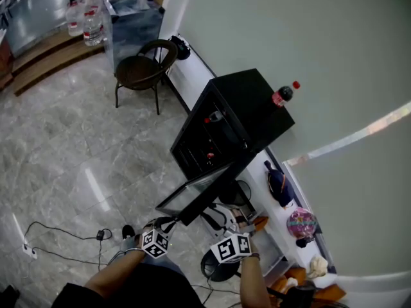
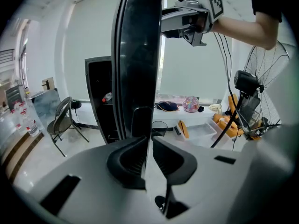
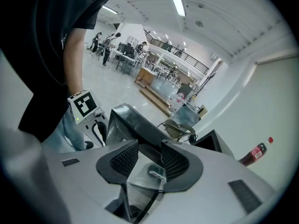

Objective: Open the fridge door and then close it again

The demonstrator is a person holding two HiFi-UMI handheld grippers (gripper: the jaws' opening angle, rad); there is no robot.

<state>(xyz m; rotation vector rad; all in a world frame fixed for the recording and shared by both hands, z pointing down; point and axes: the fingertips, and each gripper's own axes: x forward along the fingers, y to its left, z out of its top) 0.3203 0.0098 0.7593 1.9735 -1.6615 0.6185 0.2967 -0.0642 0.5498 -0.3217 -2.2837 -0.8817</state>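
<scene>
The right claw (image 3: 150,149) grips the near edge of the open fridge door (image 1: 196,194), while the left claw (image 2: 148,141) sits closed just left of it

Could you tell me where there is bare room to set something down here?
Free: the fridge top beside the bottle, and the floor between chair and fridge door. Crowded: the ledge holding the cap and pink round object.
</scene>
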